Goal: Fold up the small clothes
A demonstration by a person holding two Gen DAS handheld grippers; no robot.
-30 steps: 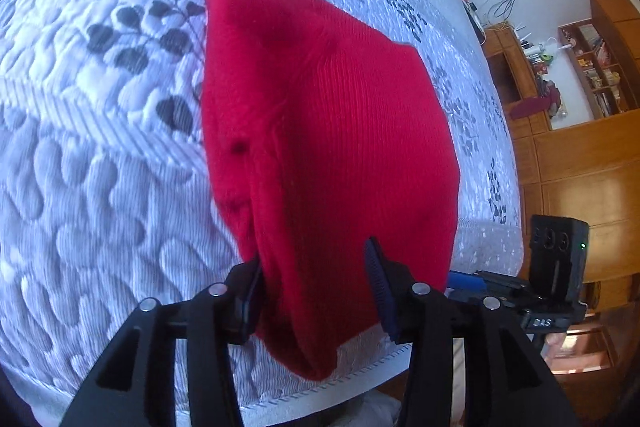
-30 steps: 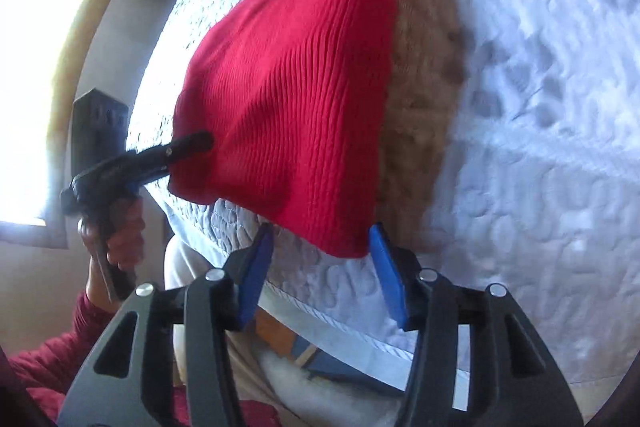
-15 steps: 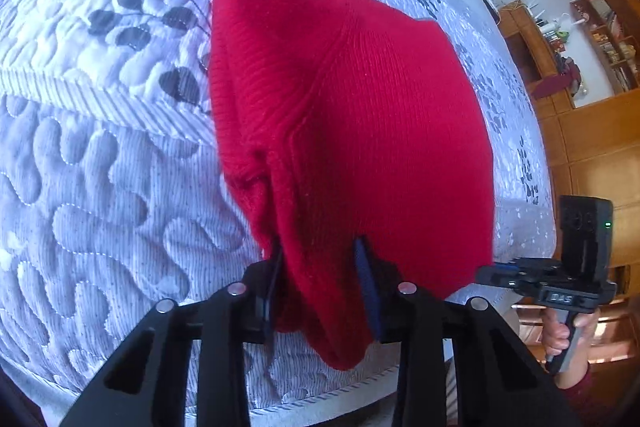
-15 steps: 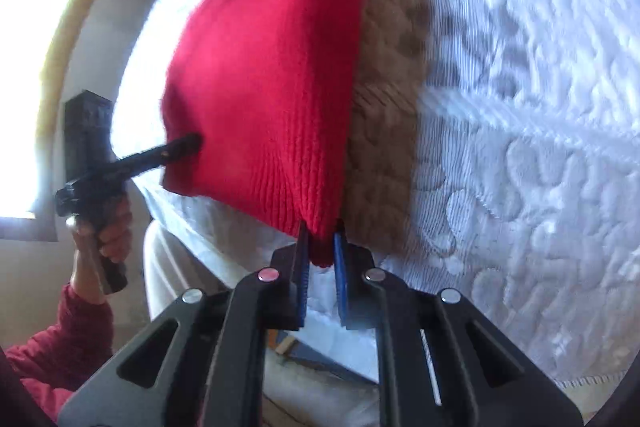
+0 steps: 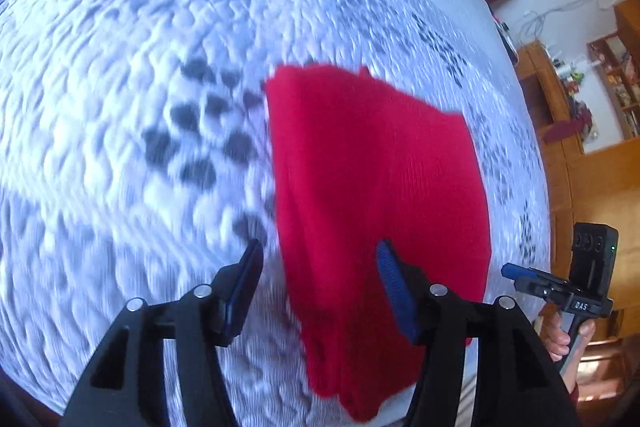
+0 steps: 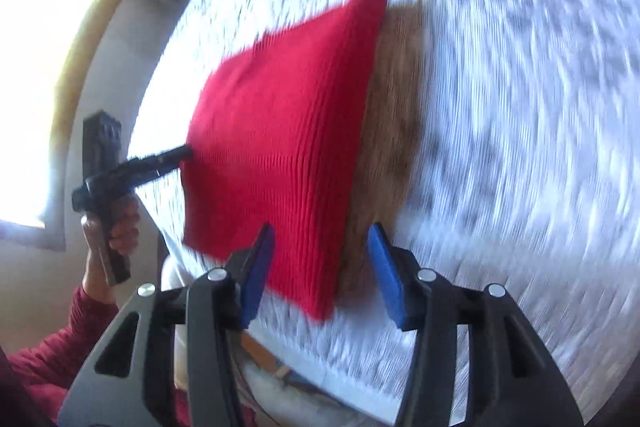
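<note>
A red knitted garment lies folded on the quilted white bedspread near the bed's front edge. My left gripper is open, its blue pads either side of the garment's near left corner, not gripping it. My right gripper is open around the garment's near right corner. The left gripper also shows in the right wrist view, touching the garment's left edge. The right gripper also shows in the left wrist view, just off the garment's right edge. Both views are motion-blurred.
The bedspread has grey leaf prints left of the garment. Wooden cabinets and shelves stand beyond the bed's right side. A bright window is on the left in the right wrist view. The bed's front edge is just below the grippers.
Both grippers were shut on the garment's near corners half a second ago and have now opened. Both have pulled back, so the garment looks smaller and lies flat on the bed.
</note>
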